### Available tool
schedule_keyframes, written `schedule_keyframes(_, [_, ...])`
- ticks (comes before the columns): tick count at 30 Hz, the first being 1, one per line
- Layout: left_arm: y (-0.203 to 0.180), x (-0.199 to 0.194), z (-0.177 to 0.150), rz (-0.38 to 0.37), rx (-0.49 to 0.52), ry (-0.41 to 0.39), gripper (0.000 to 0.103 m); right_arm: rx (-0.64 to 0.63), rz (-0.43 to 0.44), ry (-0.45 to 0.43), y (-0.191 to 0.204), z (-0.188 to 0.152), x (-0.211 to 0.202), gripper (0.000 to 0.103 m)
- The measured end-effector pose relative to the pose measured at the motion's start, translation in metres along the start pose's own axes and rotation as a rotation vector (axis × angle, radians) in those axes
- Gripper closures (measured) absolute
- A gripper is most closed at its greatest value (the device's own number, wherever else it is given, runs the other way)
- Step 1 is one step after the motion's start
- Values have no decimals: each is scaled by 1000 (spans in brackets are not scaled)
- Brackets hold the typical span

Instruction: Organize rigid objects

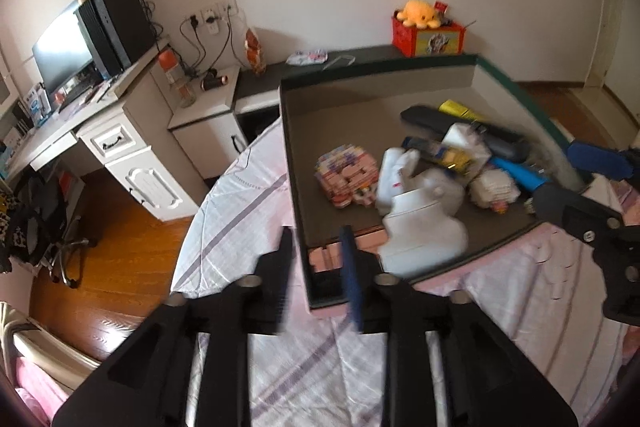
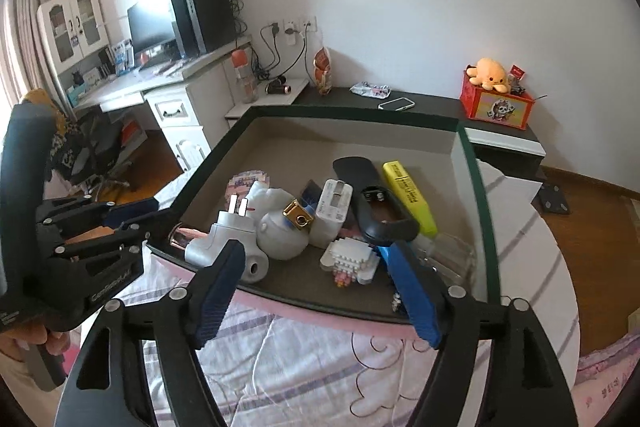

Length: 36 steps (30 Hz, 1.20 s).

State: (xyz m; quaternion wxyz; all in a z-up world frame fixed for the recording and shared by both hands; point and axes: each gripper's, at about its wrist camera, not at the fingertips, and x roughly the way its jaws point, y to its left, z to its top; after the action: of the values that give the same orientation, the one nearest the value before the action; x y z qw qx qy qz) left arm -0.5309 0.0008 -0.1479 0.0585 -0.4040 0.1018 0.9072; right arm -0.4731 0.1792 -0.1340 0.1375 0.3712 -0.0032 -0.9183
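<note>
We are holding our right gripper [image 2: 316, 287] spread wide over the green-rimmed cardboard box [image 2: 478, 187], framing the white block toy [image 2: 352, 261] at twelve o'clock; our left gripper [image 1: 318, 267], narrowly parted, is steadying nothing.

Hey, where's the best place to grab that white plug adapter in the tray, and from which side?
Grip the white plug adapter across its rounded body, below the two prongs that stick up. Coming from the tray's near edge with the open right gripper looks best: the adapter lies close to that rim, and the white figurine crowds its far side.
</note>
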Motion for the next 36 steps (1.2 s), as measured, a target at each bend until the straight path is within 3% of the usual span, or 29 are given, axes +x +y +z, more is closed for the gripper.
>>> schedule_keyframes(1, [-2, -6, 0, -2, -3, -14, 42, 3, -3, -3, -1, 0, -3, 25])
schedule_keyframes(5, [-11, -32, -1, -21, -6, -74, 24, 16, -3, -29, -7, -4, -19, 23])
schedule_keyframes(9, [-18, -54, -4, -33, -23, -136, 5, 2, -12, -63, -9, -9, -35, 14])
schedule_keyframes(10, [-20, -60, -6, -37, -28, -153, 4, -3, -23, -77, -10, -11, -40, 3])
schedule_keyframes(11, [-22, -65, -8, -41, -32, -161, 3, -8, -37, -95, -10, -12, -47, 0])
schedule_keyframes(24, [-46, -144, -58, -22, -77, -281, 0, 14, -67, -226, -14, -48, -126, 0])
schedule_keyframes(27, [-46, -167, -73, -51, -100, -319, 0, 18, -82, -256, -9, -62, -148, 0])
schedule_keyframes(36, [-48, -229, -104, -20, -111, -412, 0, -9, -79, -342, 16, -88, -198, 0])
